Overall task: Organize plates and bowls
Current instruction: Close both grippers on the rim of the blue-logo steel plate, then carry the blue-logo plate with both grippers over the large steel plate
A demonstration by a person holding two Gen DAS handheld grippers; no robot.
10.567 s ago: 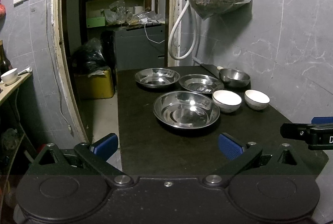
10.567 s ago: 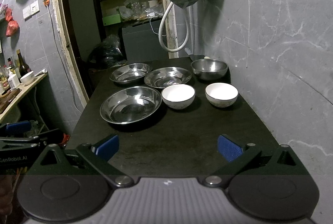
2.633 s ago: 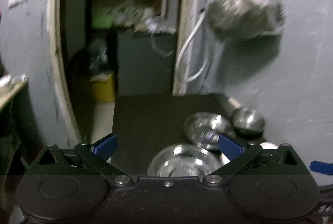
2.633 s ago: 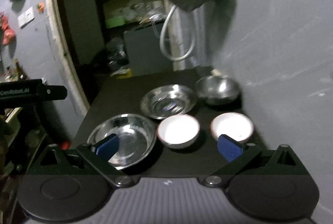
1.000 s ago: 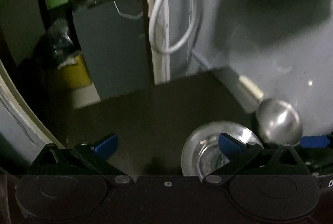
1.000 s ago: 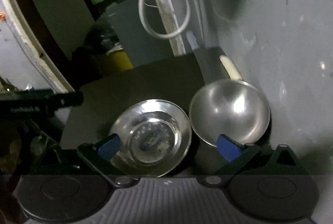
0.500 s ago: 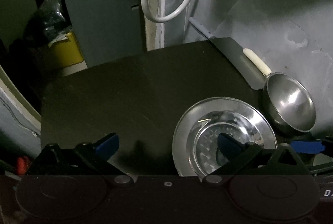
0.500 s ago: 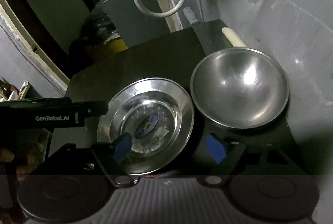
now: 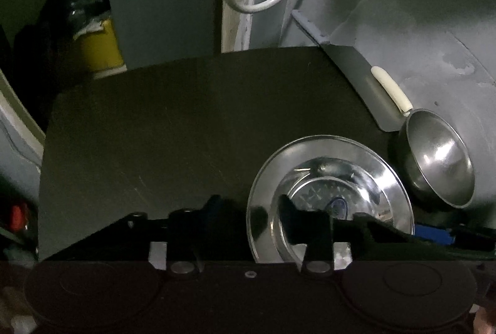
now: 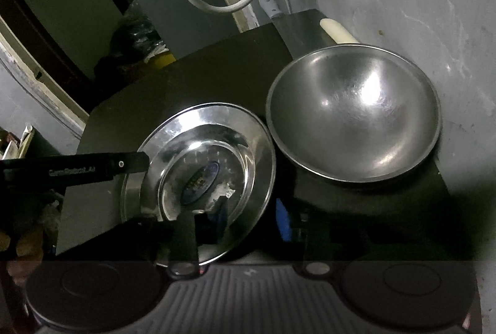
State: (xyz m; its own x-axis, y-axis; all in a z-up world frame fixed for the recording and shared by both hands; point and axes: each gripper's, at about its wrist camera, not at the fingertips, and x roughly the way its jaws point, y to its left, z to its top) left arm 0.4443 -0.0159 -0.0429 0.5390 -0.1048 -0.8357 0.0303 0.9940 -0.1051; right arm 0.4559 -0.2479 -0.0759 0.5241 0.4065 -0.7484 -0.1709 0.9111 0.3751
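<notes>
A: Where is the plate found?

B: The plate (image 9: 381, 179) is seen flat on the dark table (image 9: 170, 132), towards its far right part. The bowl (image 9: 440, 157) is set just beside it on the right, close to the wall. From the right wrist view the two rims are seen almost touching.

A: What is held in them?

B: A blue oval label and some whitish flecks are seen in the well of the plate. On the inside of the bowl only bright reflections are made out.

A: How are the tongs placed?

B: The left gripper (image 9: 251, 205) is set astride the plate's left rim, one finger outside on the table, the other over the well. Its jaws are closing, and a gap is seen at each pad. The right gripper (image 10: 251, 217) is set astride the right rim in the same manner, its blue pad (image 10: 282, 224) outside. Its jaws are closing too, and no pad is seen pressed on the steel, so the plate is not gripped by either.

A: Is anything else noted?

B: A cleaver (image 9: 356, 70) is propped against the wall behind the bowl
</notes>
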